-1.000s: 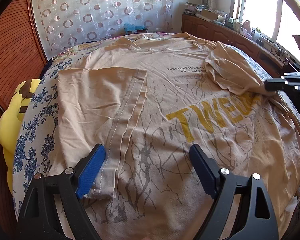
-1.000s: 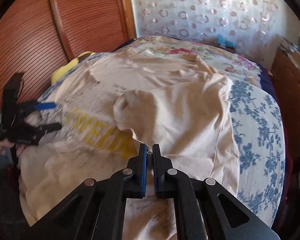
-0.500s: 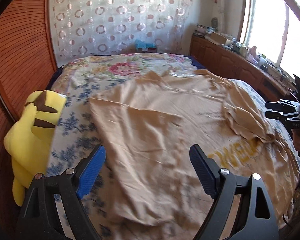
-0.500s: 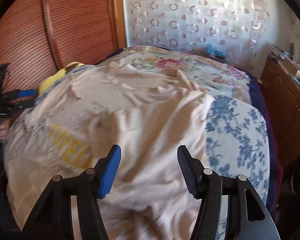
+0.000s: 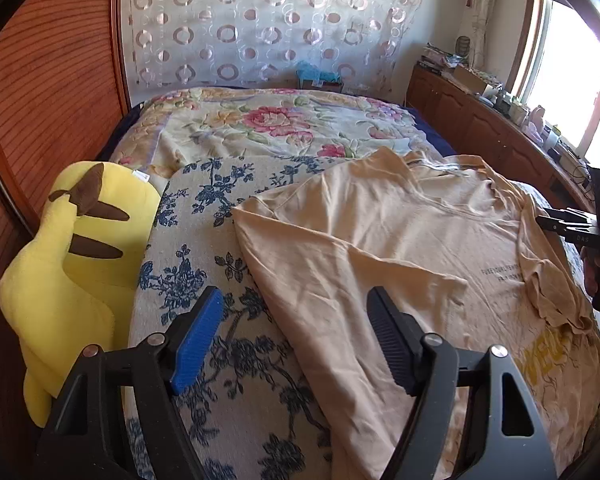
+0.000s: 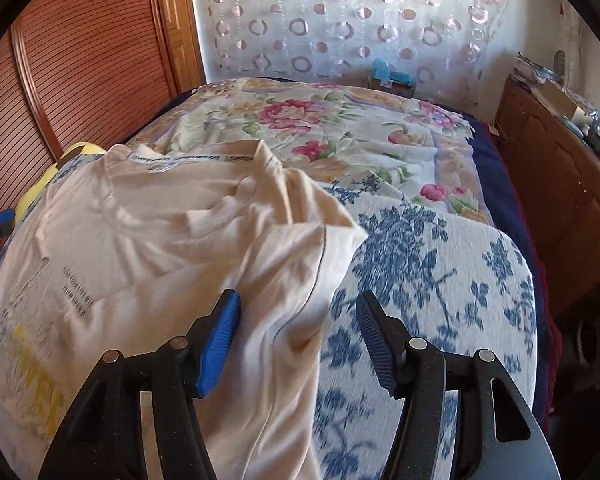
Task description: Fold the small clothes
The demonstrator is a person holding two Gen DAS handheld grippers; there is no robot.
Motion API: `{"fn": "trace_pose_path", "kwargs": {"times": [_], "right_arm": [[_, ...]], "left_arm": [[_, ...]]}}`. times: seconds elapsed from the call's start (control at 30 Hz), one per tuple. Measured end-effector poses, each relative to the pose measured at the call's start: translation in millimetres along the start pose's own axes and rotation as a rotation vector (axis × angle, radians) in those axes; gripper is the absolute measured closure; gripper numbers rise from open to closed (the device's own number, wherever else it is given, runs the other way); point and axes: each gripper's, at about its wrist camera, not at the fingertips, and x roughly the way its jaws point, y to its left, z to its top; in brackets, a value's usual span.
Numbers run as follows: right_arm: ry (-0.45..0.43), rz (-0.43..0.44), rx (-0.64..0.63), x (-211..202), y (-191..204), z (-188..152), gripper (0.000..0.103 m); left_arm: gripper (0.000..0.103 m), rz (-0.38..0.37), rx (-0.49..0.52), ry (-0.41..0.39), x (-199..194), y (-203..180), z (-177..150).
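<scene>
Wide bed (image 5: 228, 240) under a blue-flowered cover, a rose-patterned blanket (image 5: 284, 120) across its far half. Spread over the near part, a beige T-shirt (image 5: 380, 248) with yellow lettering, both sleeves folded inward onto the chest. At the left edge, against the wooden wall, a yellow plush toy (image 5: 72, 264). Left gripper (image 5: 296, 340) above the shirt's edge, jaws apart and just narrowed, nothing between. Right gripper (image 6: 298, 340) over the folded sleeve, jaws parted, gripping nothing.

The right gripper (image 6: 298, 338) lets go of the sleeve (image 6: 300, 264); the left gripper (image 5: 296, 334), jaws narrowing, now hangs over the shirt's (image 5: 380, 248) left edge.
</scene>
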Motion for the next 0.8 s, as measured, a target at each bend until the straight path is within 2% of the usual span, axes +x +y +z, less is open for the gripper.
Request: {"fn": "trace_pose_path", "kwargs": {"times": [0.1, 0.2, 0.53, 0.8], "right_arm": [[0.016, -0.014, -0.001, 15.7, -1.4, 4.9, 0.04], [-0.013, -0.024, -0.013, 20.1, 2.4, 4.5, 0.035], [0.0, -0.017, -0.034, 22.5, 1.5, 3.0, 0.02], [0.003, -0.018, -0.029, 21.9, -1.3, 4.9, 0.017]], "left_arm": [[0.036, 0.003, -0.009, 0.012, 9.4, 5.6, 4.1], [0.036, -0.002, -0.012, 0.024, 17.6, 10.4, 9.0], [0.036, 0.024, 0.0, 0.058, 36.3, 12.0, 21.1], [0.036, 0.04, 0.018, 0.07, 45.2, 7.5, 26.2]]}}
